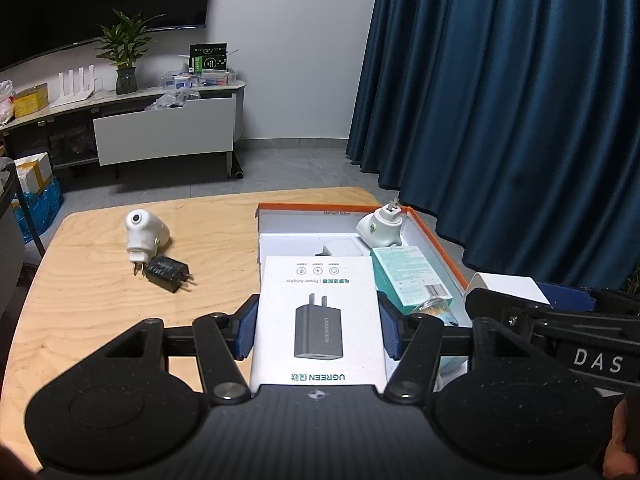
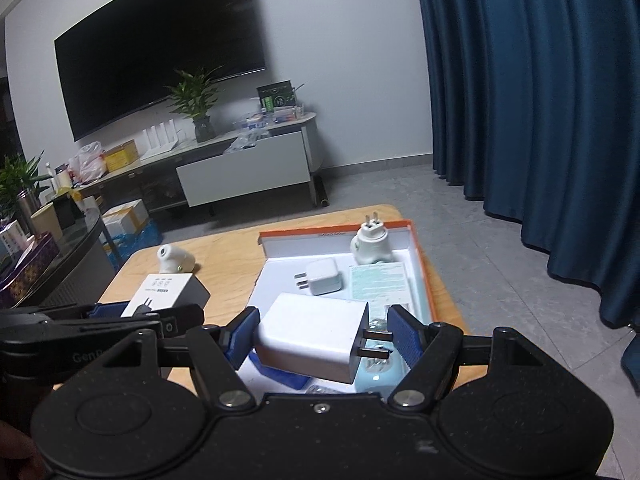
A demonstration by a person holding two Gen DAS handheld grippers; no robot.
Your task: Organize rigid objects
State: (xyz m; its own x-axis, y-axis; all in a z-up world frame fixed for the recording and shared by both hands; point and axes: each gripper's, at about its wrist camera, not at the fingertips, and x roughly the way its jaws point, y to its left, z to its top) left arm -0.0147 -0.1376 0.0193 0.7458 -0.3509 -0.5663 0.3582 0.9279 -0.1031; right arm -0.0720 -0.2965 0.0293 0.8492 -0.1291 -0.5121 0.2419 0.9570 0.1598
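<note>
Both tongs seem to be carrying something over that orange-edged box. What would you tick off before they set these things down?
1. Left tongs grip the UGREEN adapter box on both sides: ok.
2. Right tongs hold the white charger: cannot tell, one pad meets only its prongs.
3. Free floor in the orange-edged tray for the charger: ok, behind the small white plug.
4. Room for the adapter box too: cannot tell, the teal carton and white plug-in device fill the right side.
5. Left outside: not ok, the black charger and white device lie on the table.
</note>
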